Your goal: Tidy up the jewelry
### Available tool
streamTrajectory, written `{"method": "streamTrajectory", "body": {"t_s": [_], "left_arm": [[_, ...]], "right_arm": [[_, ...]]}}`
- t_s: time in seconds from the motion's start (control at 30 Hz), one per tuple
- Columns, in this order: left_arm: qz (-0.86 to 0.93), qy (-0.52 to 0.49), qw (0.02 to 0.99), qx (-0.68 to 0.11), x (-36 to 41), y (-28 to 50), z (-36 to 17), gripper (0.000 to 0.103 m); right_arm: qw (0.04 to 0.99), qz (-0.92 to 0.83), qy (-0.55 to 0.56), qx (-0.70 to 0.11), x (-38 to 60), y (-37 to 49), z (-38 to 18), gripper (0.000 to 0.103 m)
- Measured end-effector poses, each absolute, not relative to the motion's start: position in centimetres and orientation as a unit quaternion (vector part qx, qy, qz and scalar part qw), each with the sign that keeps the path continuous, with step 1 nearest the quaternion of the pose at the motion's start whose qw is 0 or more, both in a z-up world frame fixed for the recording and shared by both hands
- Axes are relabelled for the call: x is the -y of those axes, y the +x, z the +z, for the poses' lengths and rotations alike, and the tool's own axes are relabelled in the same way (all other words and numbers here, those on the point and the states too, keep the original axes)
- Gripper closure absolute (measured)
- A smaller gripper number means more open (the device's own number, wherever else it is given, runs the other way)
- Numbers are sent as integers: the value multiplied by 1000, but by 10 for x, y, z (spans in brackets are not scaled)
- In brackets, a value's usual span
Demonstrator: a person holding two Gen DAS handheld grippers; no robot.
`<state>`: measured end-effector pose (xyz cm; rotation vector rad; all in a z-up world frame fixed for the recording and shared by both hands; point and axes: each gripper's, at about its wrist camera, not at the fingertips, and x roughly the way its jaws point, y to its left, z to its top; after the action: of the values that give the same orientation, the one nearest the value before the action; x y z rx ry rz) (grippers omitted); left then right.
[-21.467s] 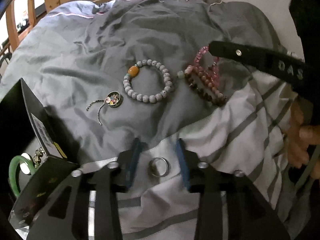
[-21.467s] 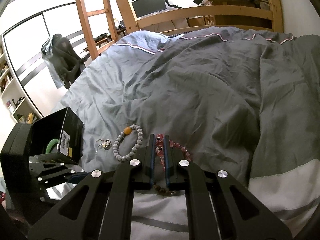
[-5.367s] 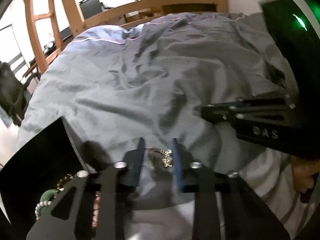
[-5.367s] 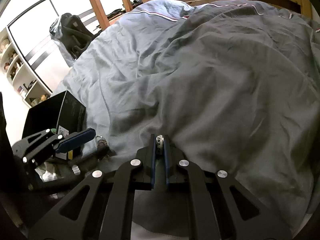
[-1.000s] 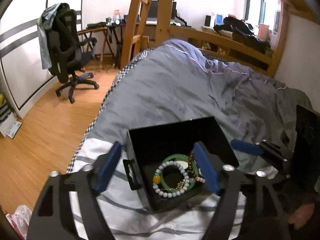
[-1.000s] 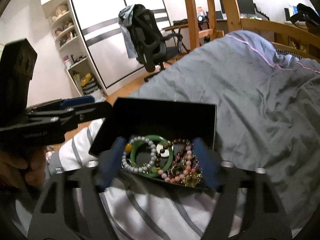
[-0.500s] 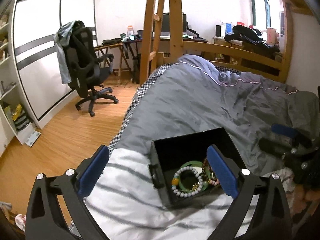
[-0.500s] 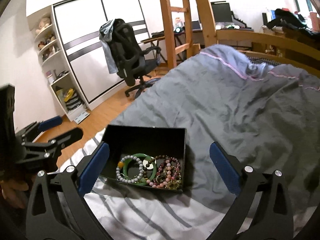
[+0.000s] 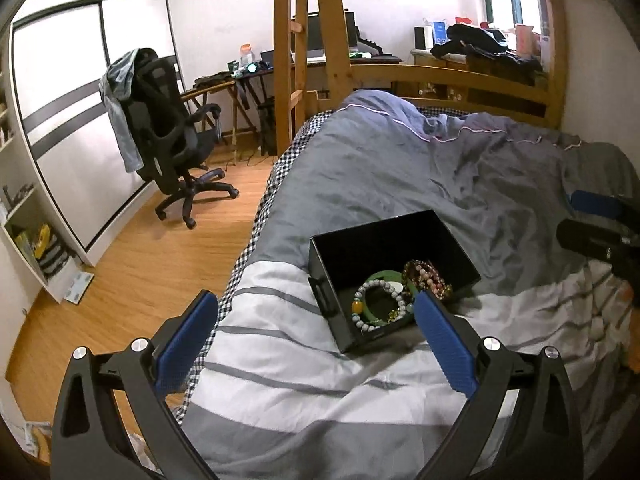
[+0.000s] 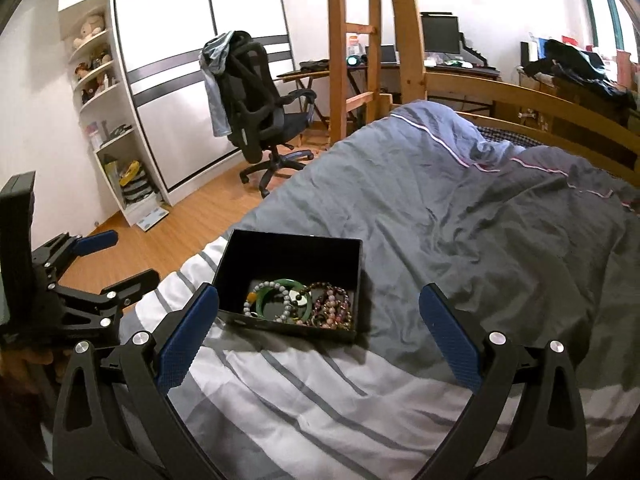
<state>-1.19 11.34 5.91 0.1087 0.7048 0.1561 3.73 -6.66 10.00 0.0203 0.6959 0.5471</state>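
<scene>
Right wrist view: the black box on the bed holds the bracelets; no jewelry shows loose. Both jaws have just spread, empty; task looks done.

Box – matt black; duvet – creased cloth; bangle – glossy green; bedframe – wood.
</scene>
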Motion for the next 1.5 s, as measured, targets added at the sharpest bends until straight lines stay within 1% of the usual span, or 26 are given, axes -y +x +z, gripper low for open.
{"method": "streamTrajectory", "body": {"t_s": [0.1,0.2,0.37,0.5,0.87,1.5], "left_arm": [[77,48,936,-341,-116,-18,61,6],[76,36,937,-339,-120,-21,59,6],[96,31,930,-354,-121,-11,49,6],[96,12,935,-342,-125,-11,50,6],[76,46,932,-352,-105,-3,39,6],[74,53,929,-360,-105,-1,35,6]], "right_arm": [[900,262,23,-347,74,33,99,4],[898,259,12,-356,75,29,93,4],[897,257,-2,-359,70,24,84,4],[893,261,-6,-367,68,24,80,4],[885,266,-28,-380,61,21,67,4],[882,264,-26,-390,59,22,61,4]]}}
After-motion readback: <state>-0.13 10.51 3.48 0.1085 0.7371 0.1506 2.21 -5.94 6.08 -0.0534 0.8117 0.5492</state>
